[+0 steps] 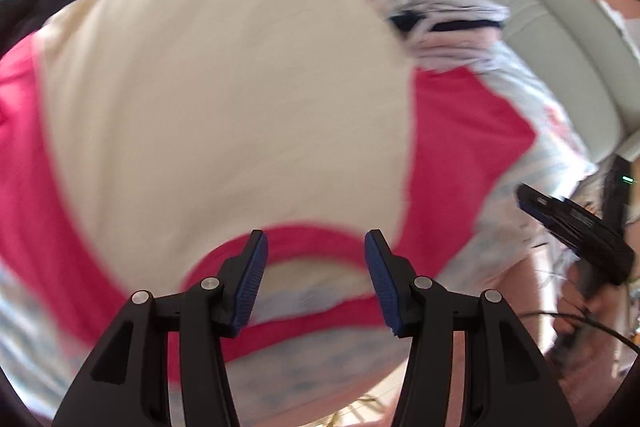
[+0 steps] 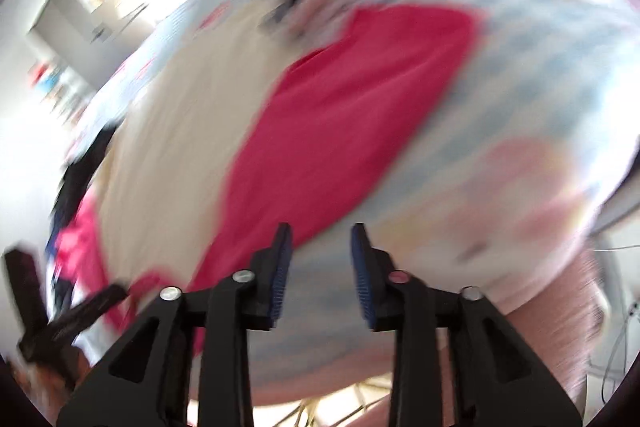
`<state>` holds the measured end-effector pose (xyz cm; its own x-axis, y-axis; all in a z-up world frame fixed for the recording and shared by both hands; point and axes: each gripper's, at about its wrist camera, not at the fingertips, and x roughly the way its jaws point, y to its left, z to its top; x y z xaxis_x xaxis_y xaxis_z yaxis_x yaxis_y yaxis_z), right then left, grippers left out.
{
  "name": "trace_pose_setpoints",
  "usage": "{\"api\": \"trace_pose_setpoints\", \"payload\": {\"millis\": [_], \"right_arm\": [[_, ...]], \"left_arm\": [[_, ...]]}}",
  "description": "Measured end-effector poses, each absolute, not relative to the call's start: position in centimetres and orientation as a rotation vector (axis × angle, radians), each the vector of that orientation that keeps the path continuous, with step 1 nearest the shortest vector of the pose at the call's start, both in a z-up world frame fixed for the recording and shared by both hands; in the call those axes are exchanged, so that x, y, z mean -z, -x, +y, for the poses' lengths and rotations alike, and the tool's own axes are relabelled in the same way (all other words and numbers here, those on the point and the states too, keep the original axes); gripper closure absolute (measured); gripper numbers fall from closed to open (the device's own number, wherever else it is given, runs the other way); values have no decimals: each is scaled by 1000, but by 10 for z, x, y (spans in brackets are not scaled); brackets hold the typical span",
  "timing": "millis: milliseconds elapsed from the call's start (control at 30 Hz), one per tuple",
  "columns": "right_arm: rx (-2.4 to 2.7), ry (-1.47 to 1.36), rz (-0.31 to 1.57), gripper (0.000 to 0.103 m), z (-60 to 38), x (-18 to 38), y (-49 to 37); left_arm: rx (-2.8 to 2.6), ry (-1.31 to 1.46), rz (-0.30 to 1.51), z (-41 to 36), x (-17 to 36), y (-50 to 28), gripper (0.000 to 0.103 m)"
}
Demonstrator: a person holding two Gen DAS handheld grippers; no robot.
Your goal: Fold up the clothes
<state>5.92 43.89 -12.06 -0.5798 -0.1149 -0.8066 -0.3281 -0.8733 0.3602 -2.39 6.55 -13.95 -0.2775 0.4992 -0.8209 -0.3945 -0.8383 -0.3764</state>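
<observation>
Left gripper point(image 1: 316, 245) open, nothing held, above collar of cream and red shirt point(image 1: 224, 99) spread flat on patterned bedsheet point(image 1: 532, 99) (views blurred). Right gripper point(image 2: 321, 239) partly open, empty, over sheet just beside shirt's red sleeve point(image 2: 360, 99).

A bed with a pale floral sheet point(image 1: 532, 95) carries a cream-and-red shirt point(image 1: 224, 99), spread flat, and a striped garment point(image 1: 448, 23) beside it.

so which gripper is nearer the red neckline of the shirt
Left. The left gripper hangs open right over the neckline. The right gripper, also open, sits off to the side by the red sleeve.
</observation>
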Motion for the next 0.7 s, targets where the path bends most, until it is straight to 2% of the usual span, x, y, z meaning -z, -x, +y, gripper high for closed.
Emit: {"api": "trace_pose_setpoints", "payload": {"millis": [200, 333, 367, 400, 467, 567, 700], "right_arm": [[-2503, 1290, 919, 68, 508, 132, -18], [-2515, 1297, 993, 66, 514, 145, 6], [-2529, 1294, 984, 80, 512, 146, 10], [-2554, 1286, 965, 99, 508, 144, 12], [-2625, 1258, 923, 100, 489, 134, 15], [-2741, 1251, 906, 100, 447, 116, 25], [-2909, 1396, 749, 100, 366, 115, 42]], "left_arm": [[-2043, 1404, -33, 144, 135, 39, 51], [-2015, 1388, -53, 147, 135, 29, 50], [-2002, 1405, -77, 145, 139, 30, 50], [-1995, 1426, -94, 141, 143, 30, 50], [-2012, 1466, -115, 135, 154, 34, 50], [-2036, 1447, -262, 111, 161, 37, 52], [-2082, 1455, -372, 84, 166, 36, 52]]}}
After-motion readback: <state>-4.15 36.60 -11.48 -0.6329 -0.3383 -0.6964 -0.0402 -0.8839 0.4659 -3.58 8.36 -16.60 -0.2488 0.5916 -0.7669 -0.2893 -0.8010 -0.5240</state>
